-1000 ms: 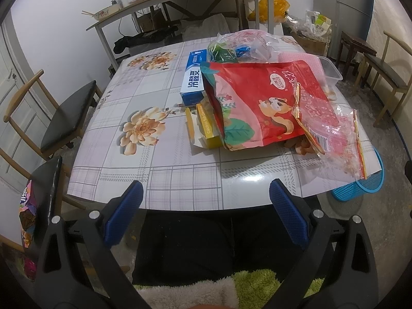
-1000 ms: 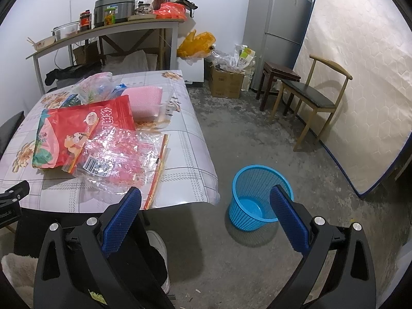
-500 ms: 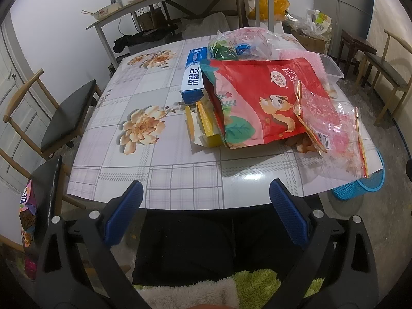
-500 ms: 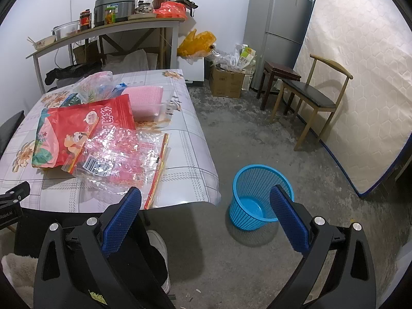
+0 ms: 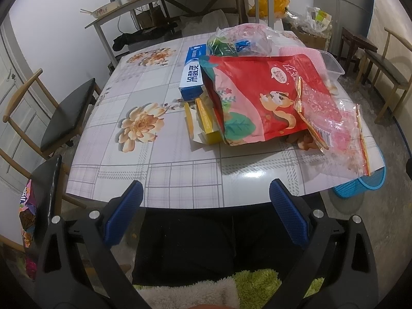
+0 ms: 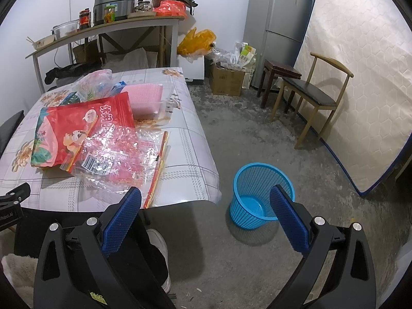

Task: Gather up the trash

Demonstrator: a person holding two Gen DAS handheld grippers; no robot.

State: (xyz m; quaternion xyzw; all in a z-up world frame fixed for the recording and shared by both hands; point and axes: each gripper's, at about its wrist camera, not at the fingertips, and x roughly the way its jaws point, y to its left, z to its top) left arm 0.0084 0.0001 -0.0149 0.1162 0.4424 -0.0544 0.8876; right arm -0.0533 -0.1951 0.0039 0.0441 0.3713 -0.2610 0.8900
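Note:
A pile of trash lies on the flowered table [image 5: 159, 170]: a big red snack bag [image 5: 260, 97] [image 6: 77, 126], a clear crinkled bag [image 5: 332, 121] [image 6: 118, 154], a blue box [image 5: 191, 74], a yellow box [image 5: 207, 125] and a clear bag of scraps [image 5: 239, 40]. A blue mesh bin [image 6: 260, 195] stands on the floor right of the table. My left gripper [image 5: 206, 216] is open and empty before the table's near edge. My right gripper [image 6: 204, 221] is open and empty, between table corner and bin.
A clear plastic tub with a pink mat [image 6: 146, 97] sits at the table's far right. Chairs stand left of the table [image 5: 64, 110] and by the mattress [image 6: 311, 97]. A shelf table [image 6: 103, 29], fridge [image 6: 275, 25] and boxes [image 6: 226, 79] line the back.
Both views have shifted very slightly. The grippers stay open and nothing on the table has moved.

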